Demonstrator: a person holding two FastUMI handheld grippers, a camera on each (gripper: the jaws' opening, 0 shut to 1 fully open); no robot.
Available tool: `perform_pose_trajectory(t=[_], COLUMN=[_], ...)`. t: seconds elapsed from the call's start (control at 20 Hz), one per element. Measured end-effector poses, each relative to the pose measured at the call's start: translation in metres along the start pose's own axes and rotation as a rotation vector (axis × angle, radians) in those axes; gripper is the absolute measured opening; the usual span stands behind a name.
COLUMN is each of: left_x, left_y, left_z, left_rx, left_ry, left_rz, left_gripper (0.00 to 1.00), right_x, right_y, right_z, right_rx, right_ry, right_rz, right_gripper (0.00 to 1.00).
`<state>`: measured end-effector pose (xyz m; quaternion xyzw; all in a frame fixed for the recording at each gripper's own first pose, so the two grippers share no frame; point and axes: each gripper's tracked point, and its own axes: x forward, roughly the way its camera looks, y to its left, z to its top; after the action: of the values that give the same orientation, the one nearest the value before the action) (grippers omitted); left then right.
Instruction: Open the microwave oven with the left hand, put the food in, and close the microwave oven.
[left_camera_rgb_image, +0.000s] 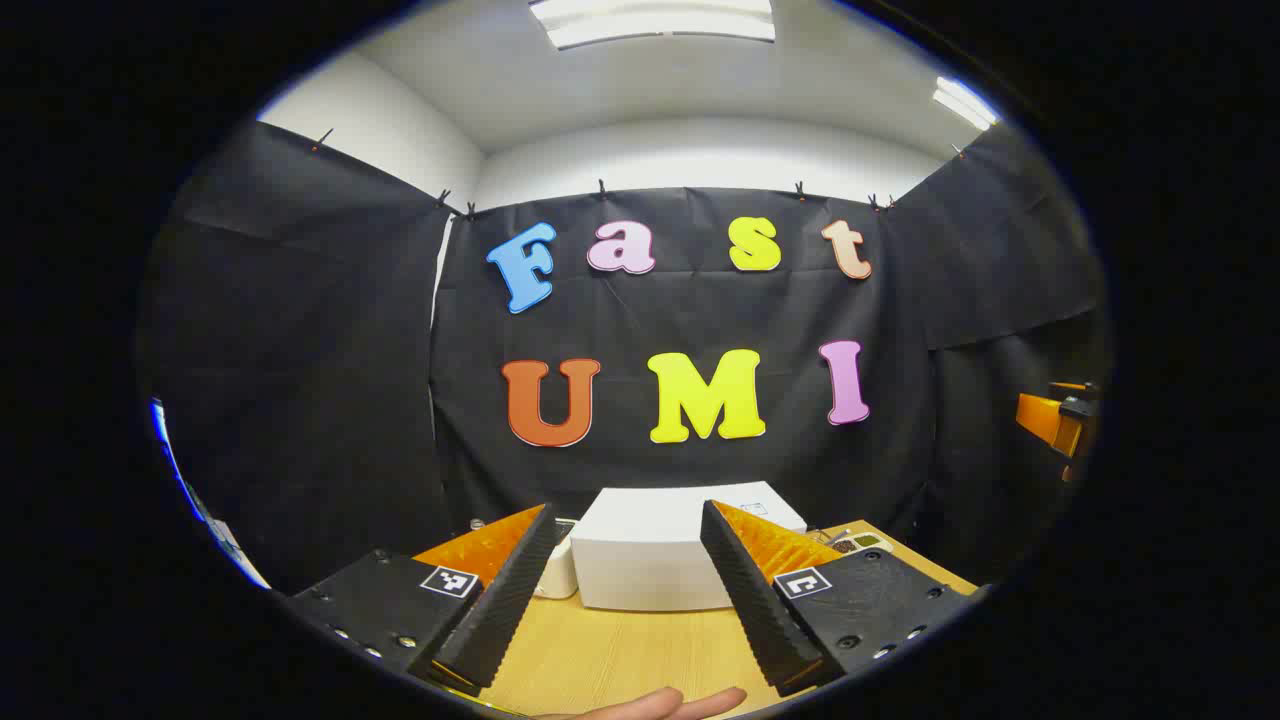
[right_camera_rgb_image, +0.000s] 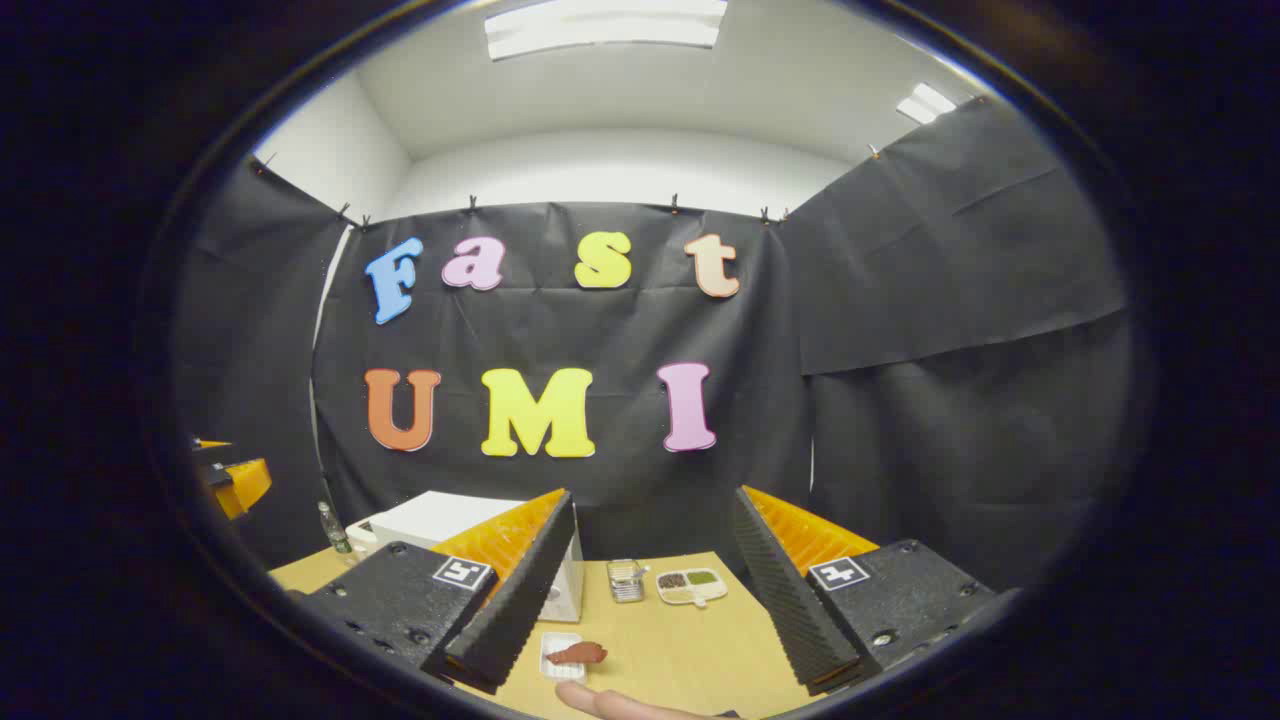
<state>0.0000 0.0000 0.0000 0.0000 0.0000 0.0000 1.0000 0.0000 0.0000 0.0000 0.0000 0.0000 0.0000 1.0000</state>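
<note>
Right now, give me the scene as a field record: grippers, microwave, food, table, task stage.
left gripper: open, nothing between its fingers, raised and facing the microwave
right gripper: open, empty, over the table
white box-shaped microwave oven: on the table, front looks shut
food, reddish-brown piece on a small white tray: on the table in front of the microwave, near the right gripper
light wooden table: also holds a divided white dish of dark and green bits and a small clear container
task stage: not started; door unopened, food outside
</note>
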Motion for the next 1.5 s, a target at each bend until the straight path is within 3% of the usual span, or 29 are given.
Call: perform_pose_trajectory(t=[0.05, 0.1, 0.25, 0.3, 0.35, 0.45, 0.5, 0.55, 0.6, 0.65, 0.9, 0.95, 1.0, 1.05, 1.1, 1.15, 1.2, 1.25, 1.35, 1.4, 1.45, 1.5], left_x=[0.000, -0.001, 0.000, 0.000, 0.002, 0.004, 0.004, 0.005, 0.006, 0.006, 0.011, 0.013, 0.016, 0.020, 0.024, 0.030, 0.036, 0.043, 0.057, 0.065, 0.073, 0.080], left_y=[-0.001, -0.002, -0.006, -0.007, -0.006, -0.003, -0.002, 0.000, -0.001, -0.001, 0.000, -0.005, -0.014, -0.022, -0.028, -0.034, -0.040, -0.047, -0.062, -0.070, -0.079, -0.087], left_z=[0.002, 0.002, -0.004, -0.005, -0.007, -0.010, -0.011, -0.013, -0.014, -0.014, -0.016, -0.018, -0.024, -0.030, -0.034, -0.040, -0.045, -0.050, -0.061, -0.069, -0.079, -0.086], left_rx=[0.004, 0.009, 0.004, 0.001, 0.001, 0.005, 0.006, 0.004, 0.002, 0.002, 0.018, 0.022, 0.021, 0.014, 0.005, -0.003, -0.008, -0.012, -0.017, -0.016, -0.013, -0.008], left_ry=[-0.004, -0.005, 0.007, 0.012, 0.016, 0.025, 0.025, 0.026, 0.029, 0.028, 0.007, 0.010, 0.021, 0.033, 0.042, 0.052, 0.055, 0.053, 0.052, 0.058, 0.065, 0.068], left_rz=[-0.003, -0.001, -0.011, -0.013, -0.009, -0.002, 0.004, 0.008, 0.007, 0.006, 0.039, 0.032, 0.016, 0.001, -0.012, -0.024, -0.032, -0.040, -0.052, -0.059, -0.064, -0.072], left_gripper=[0.92, 0.92, 0.92, 0.92, 0.92, 0.93, 0.83, 0.84, 1.00, 0.84, 0.87, 0.90, 0.93, 0.93, 0.93, 0.93, 0.93, 0.93, 0.93, 0.84, 0.84, 0.93], right_x=[-0.001, -0.003, -0.005, -0.006, -0.007, -0.008, -0.008, -0.008, -0.008, -0.007, -0.003, -0.003, -0.003, -0.002, -0.001, 0.000, 0.000, 0.000, 0.000, -0.001, 0.000, 0.000], right_y=[0.000, 0.000, -0.003, -0.004, -0.004, -0.005, -0.006, -0.007, -0.009, -0.009, -0.012, -0.010, -0.008, -0.010, -0.013, -0.015, -0.018, -0.020, -0.026, -0.030, -0.036, -0.041], right_z=[0.000, 0.002, 0.004, 0.003, 0.003, 0.002, 0.001, 0.000, 0.000, -0.001, -0.011, -0.012, -0.012, -0.015, -0.018, -0.019, -0.020, -0.020, -0.021, -0.021, -0.021, -0.020], right_rx=[0.000, -0.003, -0.011, -0.014, -0.016, -0.015, -0.016, -0.015, -0.014, -0.012, -0.006, 0.001, 0.008, 0.008, 0.008, 0.006, 0.005, 0.003, -0.005, -0.009, -0.014, -0.019], right_ry=[0.000, -0.003, -0.015, -0.015, -0.014, -0.014, -0.014, -0.015, -0.015, -0.012, 0.002, -0.001, -0.001, 0.003, 0.005, 0.005, 0.006, 0.006, 0.003, -0.001, -0.006, -0.009], right_rz=[0.004, 0.007, 0.003, 0.006, 0.008, 0.011, 0.012, 0.011, 0.009, 0.010, 0.013, 0.028, 0.037, 0.035, 0.033, 0.033, 0.029, 0.027, 0.026, 0.025, 0.017, 0.007], right_gripper=[0.94, 1.00, 1.00, 0.94, 1.00, 1.00, 1.00, 1.00, 1.00, 1.00, 1.00, 1.00, 0.94, 1.00, 0.94, 0.94, 1.00, 0.94, 0.94, 1.00, 0.94, 0.94])
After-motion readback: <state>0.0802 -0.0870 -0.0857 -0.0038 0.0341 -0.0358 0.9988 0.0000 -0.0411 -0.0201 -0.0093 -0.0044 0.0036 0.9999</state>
